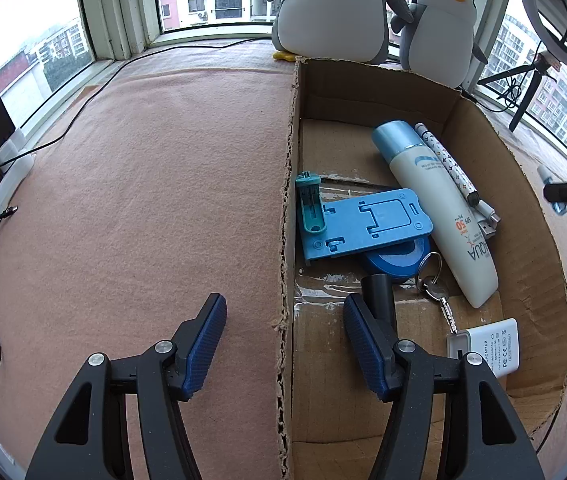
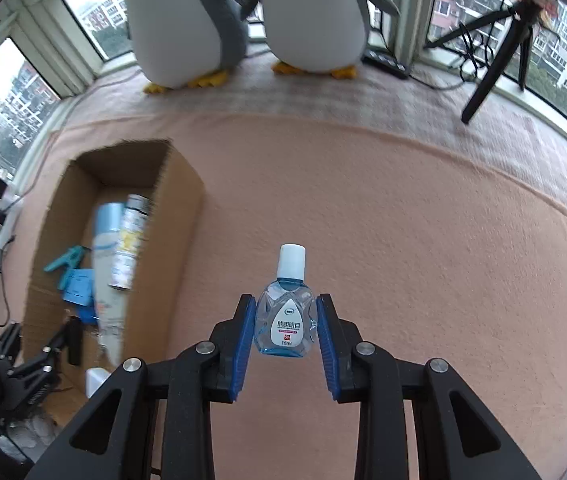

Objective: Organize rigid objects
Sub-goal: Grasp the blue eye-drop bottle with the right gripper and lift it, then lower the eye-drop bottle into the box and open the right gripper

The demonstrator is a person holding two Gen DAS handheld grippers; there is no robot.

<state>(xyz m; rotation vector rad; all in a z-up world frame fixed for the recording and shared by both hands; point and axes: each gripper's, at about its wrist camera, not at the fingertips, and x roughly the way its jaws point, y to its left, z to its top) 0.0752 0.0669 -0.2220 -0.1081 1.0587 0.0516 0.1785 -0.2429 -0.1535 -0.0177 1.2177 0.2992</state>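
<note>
Eye-drop bottle point(image 2: 286, 318): small, light, rigid clear plastic, smooth-sided and likely slippery; best taken across the flat body below the white cap. It sits upright between the right tongs point(image 2: 286, 344), pads pinching its flanks, above the pink blanket point(image 2: 423, 260). Left tongs point(image 1: 285, 350) gape wide, straddling the cardboard box point(image 1: 288, 160) wall.

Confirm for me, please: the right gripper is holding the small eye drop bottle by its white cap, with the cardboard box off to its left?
Not quite. The right gripper holds the eye drop bottle by its clear blue body, not the cap; the white cap sticks out free beyond the fingers. The right wrist view shows this. The cardboard box is indeed off to its left.
</note>
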